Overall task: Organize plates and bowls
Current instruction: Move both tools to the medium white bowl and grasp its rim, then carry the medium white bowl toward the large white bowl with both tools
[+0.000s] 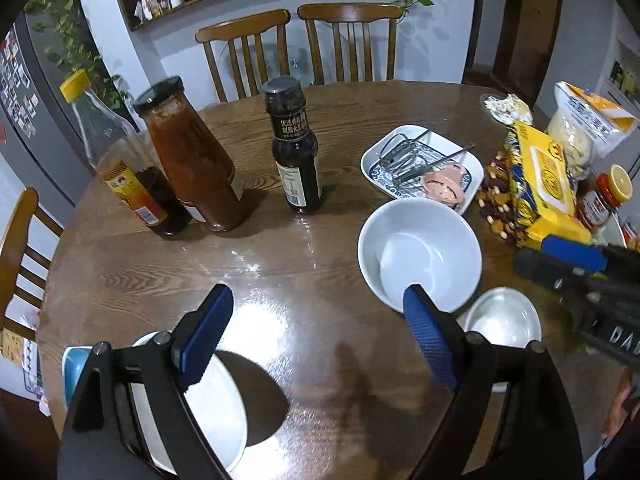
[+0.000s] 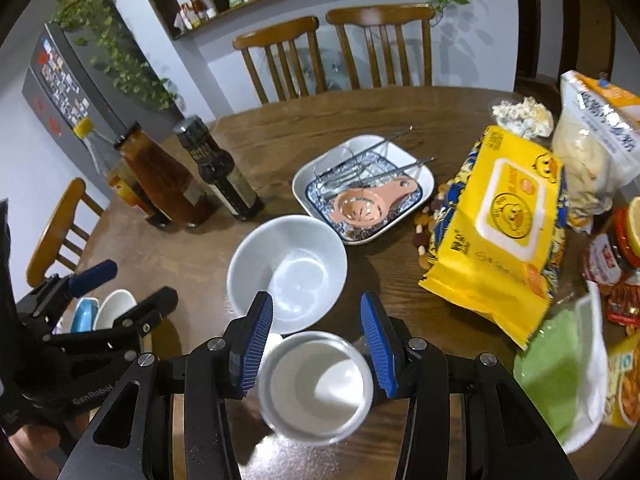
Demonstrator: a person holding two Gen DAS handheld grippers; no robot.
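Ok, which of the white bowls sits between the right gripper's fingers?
The small white bowl, nearest the camera, with the right gripper open around it. The larger white bowl sits beyond the fingertips.

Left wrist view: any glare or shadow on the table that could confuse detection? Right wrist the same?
Left wrist view: bright glare patches on the table between the open left gripper fingers, and a dark shadow beside the white plate; chairs bow from fisheye. Right wrist view: glare on the table at bottom centre, the small white bowl between the open right gripper fingers looks soft, the green plate smeared.
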